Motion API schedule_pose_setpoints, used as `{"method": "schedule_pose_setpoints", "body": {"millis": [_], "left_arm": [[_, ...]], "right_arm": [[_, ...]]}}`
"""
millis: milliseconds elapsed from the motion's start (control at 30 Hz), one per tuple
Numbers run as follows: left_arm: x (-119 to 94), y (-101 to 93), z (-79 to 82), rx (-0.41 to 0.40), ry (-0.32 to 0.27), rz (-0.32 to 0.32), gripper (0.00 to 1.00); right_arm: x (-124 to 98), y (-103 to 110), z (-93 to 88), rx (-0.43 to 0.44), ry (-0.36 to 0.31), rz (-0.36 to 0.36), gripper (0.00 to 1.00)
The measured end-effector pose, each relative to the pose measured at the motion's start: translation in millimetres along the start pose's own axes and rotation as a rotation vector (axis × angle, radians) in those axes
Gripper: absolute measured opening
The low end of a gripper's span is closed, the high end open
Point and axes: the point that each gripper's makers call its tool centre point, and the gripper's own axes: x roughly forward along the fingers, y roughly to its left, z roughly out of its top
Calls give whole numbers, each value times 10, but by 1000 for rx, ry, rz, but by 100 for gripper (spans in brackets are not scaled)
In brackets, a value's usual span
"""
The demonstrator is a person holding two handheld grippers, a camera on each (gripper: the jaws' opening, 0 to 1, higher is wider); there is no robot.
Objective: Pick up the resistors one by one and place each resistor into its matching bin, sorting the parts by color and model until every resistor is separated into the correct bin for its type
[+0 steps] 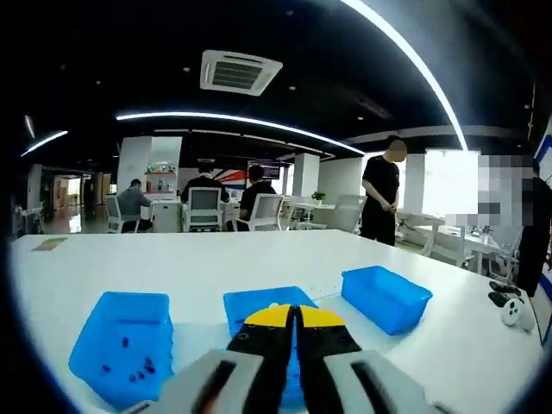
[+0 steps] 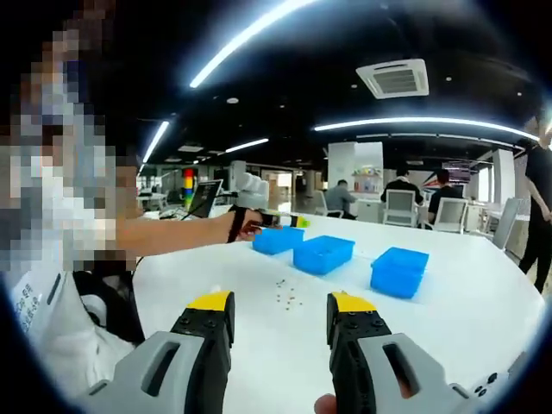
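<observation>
Resistors: small loose scatter on the white table, centre of the right gripper view, just above and between the yellow tips of the right gripper. No contact; parts too small to tell colour or model. Right gripper released, jaws spread wide with bare table between them, nothing held.

Beyond the scatter, three blue bins in a row across mid-frame: near-left bin, middle bin, right bin. Left gripper visible at the far-left bin, held out on a person's arm reaching in from the left edge.

Left gripper view: left gripper clenched, yellow tips pressed together, low centre; cannot tell whether anything is pinched between them. Tips over the middle bin. Left bin at lower left holds several dark specks, likely resistors. Right bin right of centre, contents not discernible.

Table white, broad, running to the frame edges; a white controller-like object at the far right edge. Room: open office, dark ceiling with curved light strips and a ceiling vent, seated people at desks in the background, one standing person right of centre.
</observation>
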Motion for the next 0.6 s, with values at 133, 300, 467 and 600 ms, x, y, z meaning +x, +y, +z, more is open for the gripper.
{"method": "schedule_pose_setpoints", "body": {"millis": [133, 300, 467, 600], "left_arm": [[-2, -22, 58, 35, -33, -15, 46], [-59, -96, 114, 125, -43, -40, 69], [-111, -161, 204, 116, -61, -59, 67], [-186, -212, 218, 128, -60, -72, 65]], "right_arm": [[2, -1, -12, 2, 1, -1, 44], [17, 12, -20, 5, 2, 3, 44], [24, 35, -15, 2, 3, 7, 44], [17, 26, -9, 1, 2, 4, 44]]}}
